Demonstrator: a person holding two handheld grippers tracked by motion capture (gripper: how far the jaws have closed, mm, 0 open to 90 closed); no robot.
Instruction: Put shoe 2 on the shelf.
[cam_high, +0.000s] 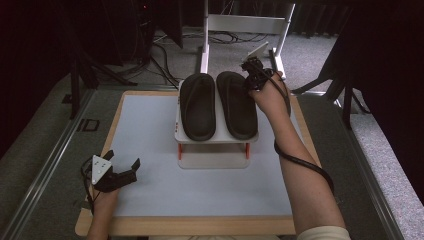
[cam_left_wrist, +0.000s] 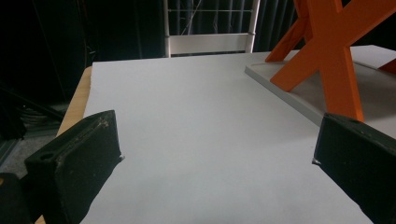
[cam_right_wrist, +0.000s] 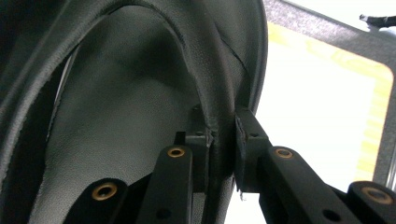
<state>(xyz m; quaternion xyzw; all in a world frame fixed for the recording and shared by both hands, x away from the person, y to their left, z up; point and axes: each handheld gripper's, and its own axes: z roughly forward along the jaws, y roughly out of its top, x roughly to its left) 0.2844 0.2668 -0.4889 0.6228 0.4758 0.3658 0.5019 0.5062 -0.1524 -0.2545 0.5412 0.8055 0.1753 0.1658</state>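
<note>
Pale surface (cam_high: 150, 150): a light sheet on a wood-edged board, with a small white rack (cam_high: 216, 138) on orange legs standing toward its far middle.
Rack load: two black slippers lie side by side on the top shelf; the left slipper (cam_high: 198, 107) sits free, and the right slipper (cam_high: 237, 107) is the one in hand.
Right arm: it reaches long across the surface past the rack's right side, wrist bent inward at the slipper's far end, cable looped around the forearm.
Right tool (cam_high: 255, 75): pressed together on the slipper's rim (cam_right_wrist: 219, 140), a narrow pinch of soft black edge between the pads.
Left arm: low at the near left corner, the hand resting at the surface edge.
Left tool (cam_high: 122, 170): spread wide, nothing between its pads (cam_left_wrist: 84, 154), aimed toward the rack.
Risk: the grip is only on a thin, pliable edge, so a lift could let the slipper fold, swing or slide out.
Risk: dragging it sideways could nudge its neighbour or shift the light rack.
</note>
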